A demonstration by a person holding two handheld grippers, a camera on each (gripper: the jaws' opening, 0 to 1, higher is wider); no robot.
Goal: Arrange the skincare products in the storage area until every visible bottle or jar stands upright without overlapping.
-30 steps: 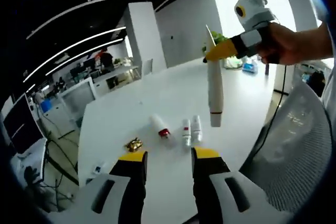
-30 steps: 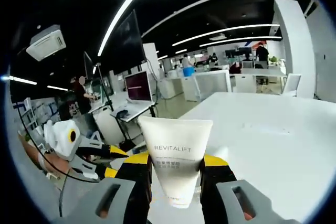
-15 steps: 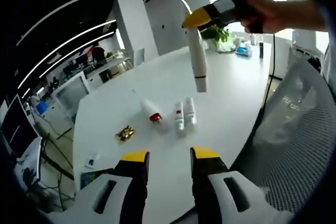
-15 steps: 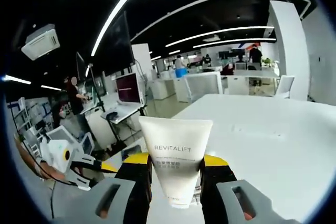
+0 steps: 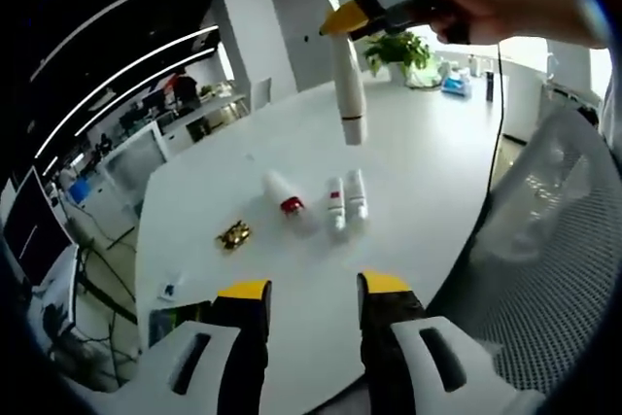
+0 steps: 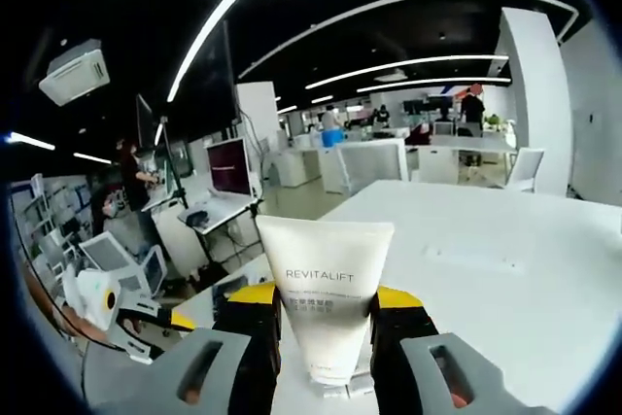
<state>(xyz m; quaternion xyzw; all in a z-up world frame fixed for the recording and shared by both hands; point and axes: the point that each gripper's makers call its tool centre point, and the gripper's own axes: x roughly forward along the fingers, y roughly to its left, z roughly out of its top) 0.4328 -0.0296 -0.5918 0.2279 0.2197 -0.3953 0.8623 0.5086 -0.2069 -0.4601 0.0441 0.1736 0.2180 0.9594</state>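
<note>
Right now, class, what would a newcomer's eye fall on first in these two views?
A white REVITALIFT tube clamped between the right gripper's jaws; in the left gripper view it hangs cap-down above the white table. Below it, three small bottles and a gold object lie on the table. The left gripper waits open nearer the table edge.
</note>
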